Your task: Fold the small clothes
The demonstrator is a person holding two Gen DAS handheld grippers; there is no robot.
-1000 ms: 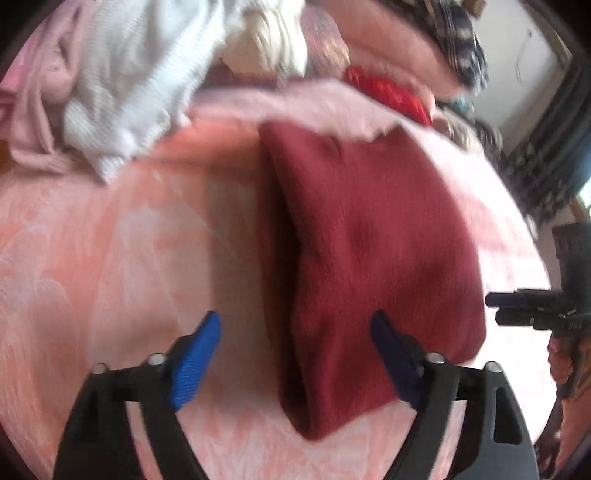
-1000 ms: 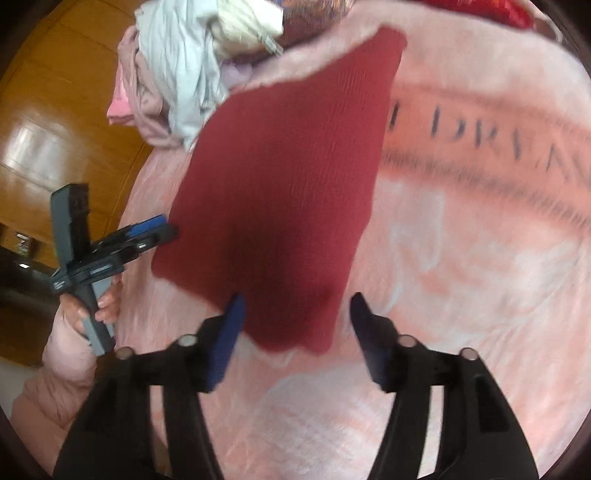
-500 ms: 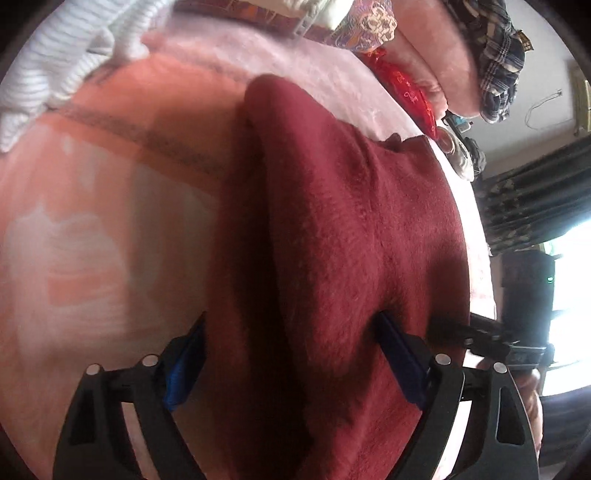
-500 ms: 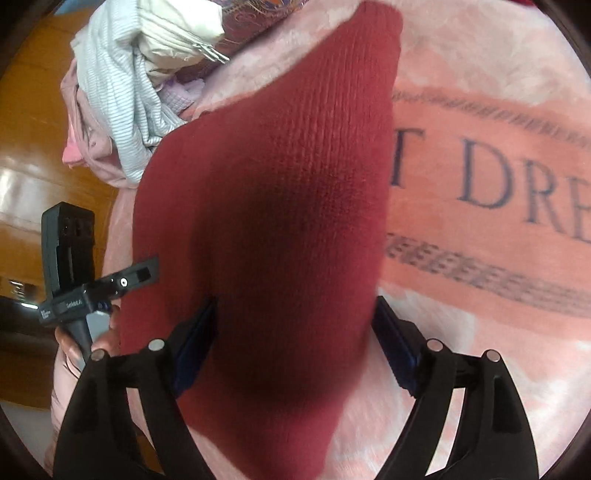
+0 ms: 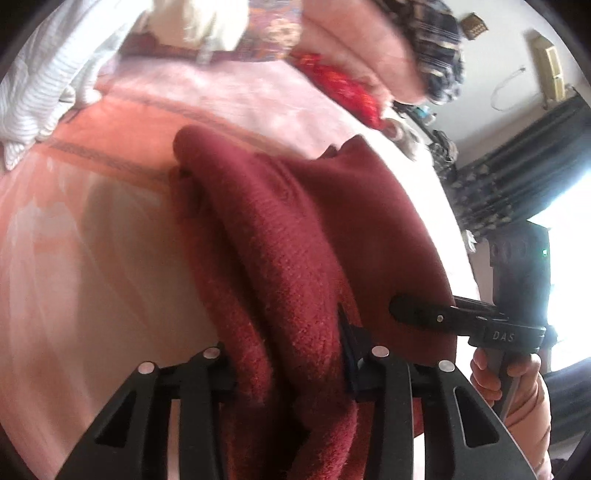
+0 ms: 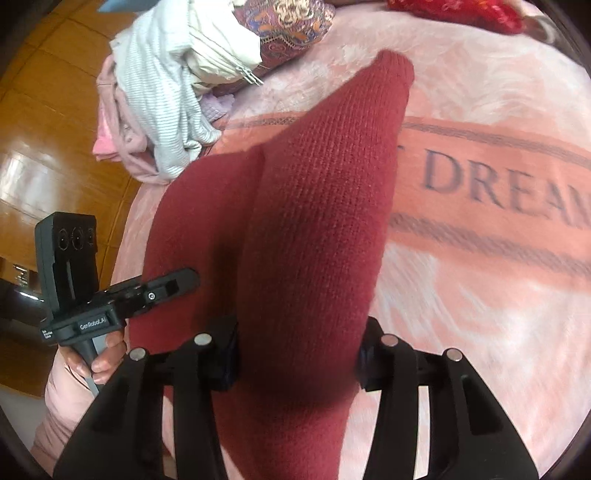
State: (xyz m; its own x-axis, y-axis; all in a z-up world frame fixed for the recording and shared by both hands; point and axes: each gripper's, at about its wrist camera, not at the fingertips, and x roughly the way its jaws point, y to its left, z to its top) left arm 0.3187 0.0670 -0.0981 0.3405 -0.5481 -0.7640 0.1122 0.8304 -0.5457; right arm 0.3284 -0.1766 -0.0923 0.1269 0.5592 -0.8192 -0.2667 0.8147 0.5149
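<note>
Closing on the near edge of the dark red knitted garment lying on the pink printed blanket, left gripper jaws pinch bunched cloth; right gripper jaws closing on cloth too. Fold apparently midway, garment doubled lengthwise, cross fold left. Pads hidden by fabric.

A pink blanket with dark letters covers the bed. Far left on it lies a patterned cushion. A dark curtain hangs at the right.

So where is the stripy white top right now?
In the right wrist view the stripy white top lies heaped at upper left, by the bed's edge, beyond the red knit garment and beside a cream garment.
</note>
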